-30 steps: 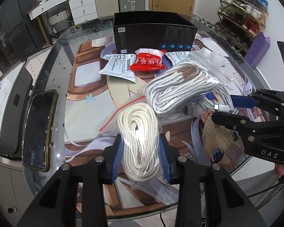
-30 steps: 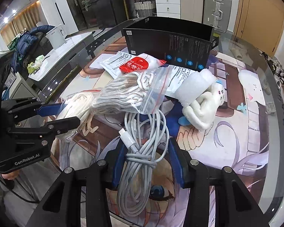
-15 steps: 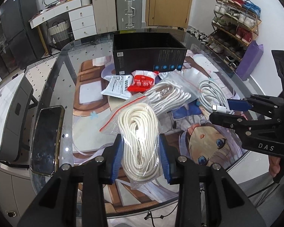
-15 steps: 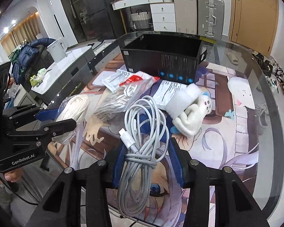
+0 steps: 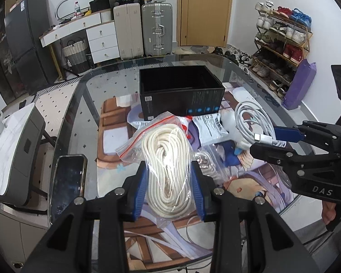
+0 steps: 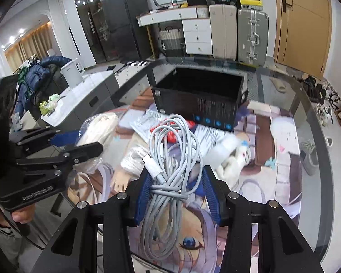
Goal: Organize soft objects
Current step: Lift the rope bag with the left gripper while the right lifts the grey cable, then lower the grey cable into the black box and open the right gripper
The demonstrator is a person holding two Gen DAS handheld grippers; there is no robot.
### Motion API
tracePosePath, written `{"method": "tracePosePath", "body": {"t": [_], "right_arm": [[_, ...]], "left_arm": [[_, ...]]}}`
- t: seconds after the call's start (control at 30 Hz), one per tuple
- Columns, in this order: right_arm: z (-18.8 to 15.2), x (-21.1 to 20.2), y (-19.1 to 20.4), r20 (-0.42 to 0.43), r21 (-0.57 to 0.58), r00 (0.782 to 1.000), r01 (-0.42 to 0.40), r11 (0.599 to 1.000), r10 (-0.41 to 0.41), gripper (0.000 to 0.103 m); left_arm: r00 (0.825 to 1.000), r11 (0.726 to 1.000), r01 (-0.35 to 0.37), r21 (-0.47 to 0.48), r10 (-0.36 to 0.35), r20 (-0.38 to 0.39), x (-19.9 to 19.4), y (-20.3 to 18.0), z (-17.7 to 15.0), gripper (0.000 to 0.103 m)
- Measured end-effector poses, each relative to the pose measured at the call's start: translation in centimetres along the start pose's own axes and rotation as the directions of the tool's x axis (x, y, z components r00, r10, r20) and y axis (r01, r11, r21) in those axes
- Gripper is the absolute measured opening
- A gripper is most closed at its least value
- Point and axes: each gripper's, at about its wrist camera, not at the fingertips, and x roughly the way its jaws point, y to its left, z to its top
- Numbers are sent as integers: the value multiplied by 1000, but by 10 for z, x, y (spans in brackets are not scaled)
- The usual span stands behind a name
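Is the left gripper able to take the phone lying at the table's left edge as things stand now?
Probably not yet. The left gripper is shut on the bagged white rope, so its jaws are occupied. The phone itself lies uncovered on the glass, with nothing over it.

Even indoor light is filling both views; the glass worktop (image 5: 84,104) is reflecting glare; fisheye edges are bending, darkening; the right view is blurring slightly.

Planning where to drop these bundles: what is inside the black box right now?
The black box is open on top; the inside walls in view look dark and bare. Its near wall hides the floor in both views.
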Motion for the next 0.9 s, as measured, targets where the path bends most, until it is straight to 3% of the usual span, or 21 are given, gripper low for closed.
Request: {"method": "tracePosePath", "body": {"t": [0.43, 0.63, 0.9], "right_arm": [[64, -1, -1, 157, 8, 986, 54, 998, -55, 45], [100, 25, -24, 181, 74, 979, 83, 994, -95, 45], [140, 69, -62, 189, 180, 973, 95, 979, -130, 45]], "left_arm": [[993, 1000, 1, -23, 1, 121, 15, 7, 64, 35], [989, 999, 15, -39, -9, 146, 40, 16, 93, 35], [990, 991, 6, -134, 14, 143, 84, 32, 122, 35]]}}
